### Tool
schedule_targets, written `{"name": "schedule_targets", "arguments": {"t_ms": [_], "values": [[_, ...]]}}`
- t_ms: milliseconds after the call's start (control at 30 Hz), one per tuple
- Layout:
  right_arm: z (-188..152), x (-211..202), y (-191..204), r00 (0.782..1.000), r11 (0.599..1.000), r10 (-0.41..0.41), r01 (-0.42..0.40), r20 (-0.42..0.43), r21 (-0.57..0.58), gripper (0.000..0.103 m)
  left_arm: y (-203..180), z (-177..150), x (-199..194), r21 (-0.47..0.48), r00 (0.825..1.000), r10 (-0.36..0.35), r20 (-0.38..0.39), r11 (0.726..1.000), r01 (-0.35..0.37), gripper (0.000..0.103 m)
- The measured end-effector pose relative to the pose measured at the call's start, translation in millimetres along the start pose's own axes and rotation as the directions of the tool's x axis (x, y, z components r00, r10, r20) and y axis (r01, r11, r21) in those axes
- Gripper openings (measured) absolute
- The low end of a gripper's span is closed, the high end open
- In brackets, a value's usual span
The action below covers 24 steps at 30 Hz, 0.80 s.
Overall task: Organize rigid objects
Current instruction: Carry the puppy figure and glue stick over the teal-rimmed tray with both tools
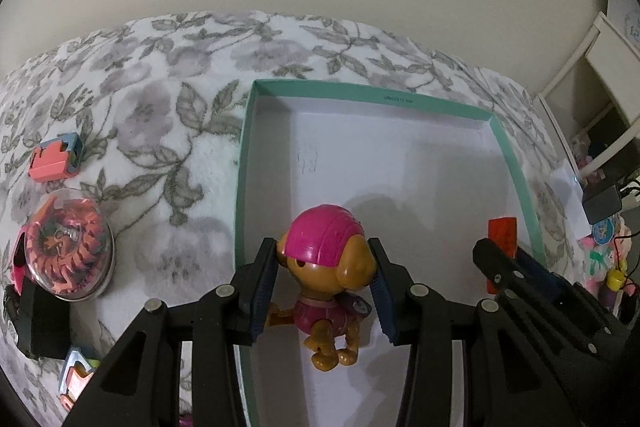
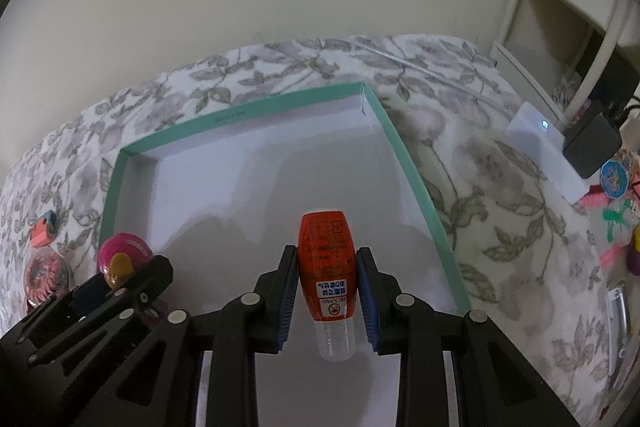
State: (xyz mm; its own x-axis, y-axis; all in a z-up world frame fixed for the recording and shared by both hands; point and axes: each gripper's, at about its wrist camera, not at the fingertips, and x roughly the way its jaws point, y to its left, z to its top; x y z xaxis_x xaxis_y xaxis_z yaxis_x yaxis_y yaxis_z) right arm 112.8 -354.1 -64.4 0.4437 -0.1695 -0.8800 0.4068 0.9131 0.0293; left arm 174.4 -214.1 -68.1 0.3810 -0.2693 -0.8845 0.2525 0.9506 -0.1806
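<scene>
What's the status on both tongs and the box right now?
Left tongs shut on dog figure. Right tongs shut on orange bottle. Both over teal box. Nothing blocking.

Both claws [image 1: 324, 291] [image 2: 328, 299] clamped, side by side

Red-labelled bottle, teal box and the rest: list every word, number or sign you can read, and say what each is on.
Red-labelled bottle in the right gripper: upside-down Japanese print in a white panel and a round prohibition sign; too small to read.
Teal box: a short printed line on the far rim, too blurred to quote.
Round sticker at the right edge: cartoon picture, no legible words.
Dog figurine in the left gripper: a badge, no readable text.
</scene>
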Motion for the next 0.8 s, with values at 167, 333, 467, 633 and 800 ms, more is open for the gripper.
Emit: {"name": "schedule_targets", "arguments": {"t_ms": [167,333,467,633,800], "values": [[-3,6,-1,1.000,1.000,-0.001,0.001,-0.022,0.002,0.031,-1,-1,0,0.007,1.000,0.002,-0.001,1.000,-0.001,0.046],[-5,11,-1,0.999,1.000,-0.001,0.001,-0.043,0.007,0.031,-1,-1,1,0.009,1.000,0.001,-0.003,1.000,-0.001,0.046],[-5,12,-1,0.999,1.000,-0.004,0.004,-0.047,0.002,0.032,-2,-2,3,0.011,1.000,-0.002,-0.015,1.000,0.002,0.046],[-4,12,0,0.999,1.000,-0.008,0.008,-0.050,-0.002,0.032,-1,-1,2,0.004,0.999,-0.028,-0.025,1.000,0.028,0.052],[-1,10,-1,0.998,1.000,-0.023,0.023,-0.060,0.002,0.032,-2,3,-8,0.012,1.000,-0.018,-0.015,1.000,0.018,0.063]]}}
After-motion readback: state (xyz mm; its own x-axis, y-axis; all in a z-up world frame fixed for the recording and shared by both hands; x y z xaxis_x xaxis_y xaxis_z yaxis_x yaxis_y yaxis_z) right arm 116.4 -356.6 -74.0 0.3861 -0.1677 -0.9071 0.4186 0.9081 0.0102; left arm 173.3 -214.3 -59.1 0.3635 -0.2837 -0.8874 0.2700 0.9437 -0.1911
